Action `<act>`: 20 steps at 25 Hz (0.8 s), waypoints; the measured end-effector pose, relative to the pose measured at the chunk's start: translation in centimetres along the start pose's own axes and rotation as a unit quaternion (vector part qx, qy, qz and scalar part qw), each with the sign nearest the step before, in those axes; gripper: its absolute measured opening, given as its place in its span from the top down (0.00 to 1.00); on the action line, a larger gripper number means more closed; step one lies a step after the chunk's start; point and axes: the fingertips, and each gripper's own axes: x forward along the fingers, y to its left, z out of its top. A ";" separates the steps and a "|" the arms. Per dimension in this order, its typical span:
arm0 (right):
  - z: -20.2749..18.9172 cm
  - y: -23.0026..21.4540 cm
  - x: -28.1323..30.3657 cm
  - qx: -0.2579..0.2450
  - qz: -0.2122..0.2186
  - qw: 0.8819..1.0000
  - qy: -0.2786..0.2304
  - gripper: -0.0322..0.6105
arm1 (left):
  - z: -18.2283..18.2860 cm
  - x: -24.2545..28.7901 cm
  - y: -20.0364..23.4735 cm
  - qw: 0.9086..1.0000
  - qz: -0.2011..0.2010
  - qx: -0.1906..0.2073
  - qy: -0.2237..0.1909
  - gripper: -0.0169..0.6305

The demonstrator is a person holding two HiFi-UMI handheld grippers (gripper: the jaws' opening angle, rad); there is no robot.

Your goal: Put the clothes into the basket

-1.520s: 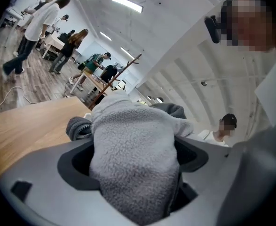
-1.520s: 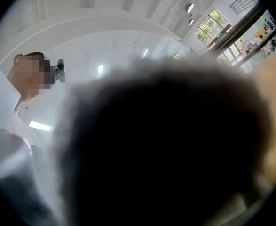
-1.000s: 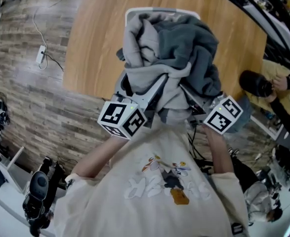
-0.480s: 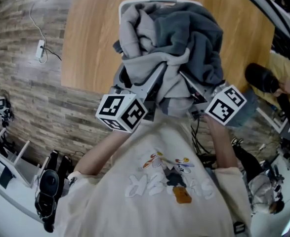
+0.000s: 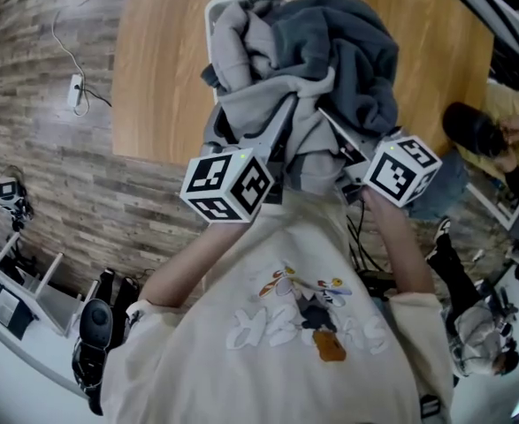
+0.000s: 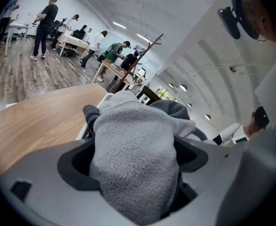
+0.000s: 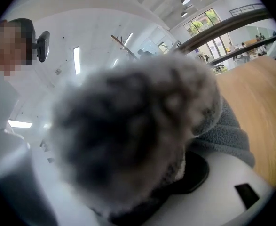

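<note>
Two grippers to mind, and both are gripping cloth. The left gripper (image 5: 281, 129) has its jaws closed on a thick fold of light grey fleece (image 6: 133, 164), which fills the gap between them. The right gripper (image 5: 334, 131) is closed on a fluffy grey fold of the same bundle (image 7: 133, 140), but it sits so close to the lens that I cannot tell which garment it belongs to. Just past the jaws the bundle rises in a heap, the light grey fleece in front and to the left and a dark grey fleece (image 5: 352, 51) draped over the top and right. Behind the heap only the white rim of the basket (image 5: 213, 20) shows at the upper left, standing on the wooden table (image 5: 157, 78). The clothes look to be over the basket and piled above its rim, though I cannot see how deep they sit. To do this well I would lower both hands together and push forward a little, so the near folds clear the front rim. I would let go only once the weight rests inside. The dark fleece overhangs on the right and could slide out, so I would release the right side last and tuck that edge in.
</note>
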 end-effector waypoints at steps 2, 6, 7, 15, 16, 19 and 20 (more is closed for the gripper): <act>0.1 -0.3 0.1 0.002 -0.014 1.000 0.002 0.39 | -0.2 0.5 0.1 1.000 0.003 -0.008 0.012 0.27; -0.1 -1.0 0.3 0.010 -0.027 1.000 0.009 0.39 | -0.6 1.0 0.4 0.999 0.004 -0.021 0.025 0.27; -0.3 -1.1 0.2 0.011 -0.030 0.999 0.011 0.39 | -0.6 0.9 0.3 0.999 0.007 -0.020 0.027 0.27; -2.0 -1.5 2.0 -0.028 -0.081 0.995 0.042 0.39 | 0.4 -1.3 1.6 0.998 0.022 -0.012 0.052 0.27; -2.1 -1.5 1.9 -0.029 -0.083 0.995 0.044 0.39 | 0.3 -1.5 1.6 0.998 0.023 -0.010 0.054 0.27; -2.1 -2.0 1.5 -0.031 -0.094 0.994 0.051 0.39 | 0.0 -1.7 0.9 0.998 0.028 -0.007 0.060 0.27; -2.2 -2.3 1.6 -0.031 -0.100 0.993 0.056 0.39 | -0.1 -1.8 0.7 0.998 0.029 -0.006 0.063 0.27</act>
